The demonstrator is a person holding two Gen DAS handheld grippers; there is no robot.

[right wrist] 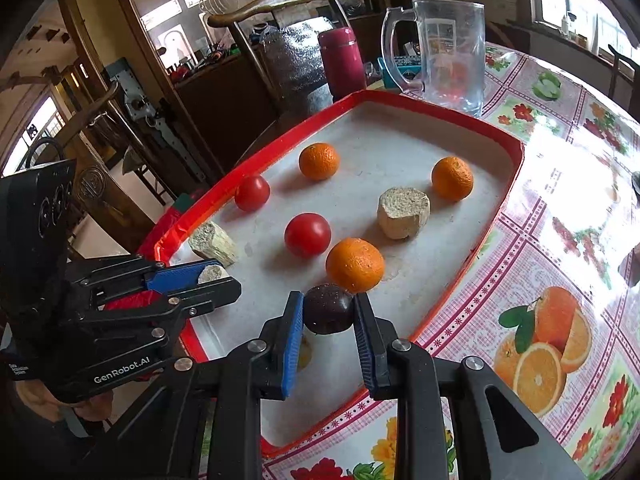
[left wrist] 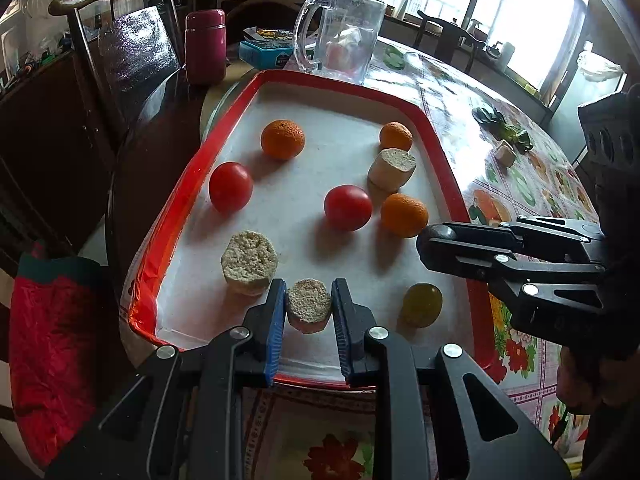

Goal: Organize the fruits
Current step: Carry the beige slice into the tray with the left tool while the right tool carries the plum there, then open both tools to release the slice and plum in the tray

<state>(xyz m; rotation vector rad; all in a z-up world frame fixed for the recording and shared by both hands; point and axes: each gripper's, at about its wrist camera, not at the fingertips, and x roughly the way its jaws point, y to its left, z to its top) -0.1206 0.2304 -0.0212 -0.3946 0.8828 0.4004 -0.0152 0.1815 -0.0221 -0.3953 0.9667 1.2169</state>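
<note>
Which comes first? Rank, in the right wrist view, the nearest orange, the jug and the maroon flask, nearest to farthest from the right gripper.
From the right gripper, shut on a dark fruit:
1. Nearest orange, just beyond the fingertips, in the tray.
2 and 3. Jug, right, past the tray's far rim, and maroon flask, left of it: too close to call.

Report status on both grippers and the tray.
Left gripper shut on pale corn chunk. Right gripper shut on dark round fruit. Both over red-rimmed tray. Nothing blocking.
</note>
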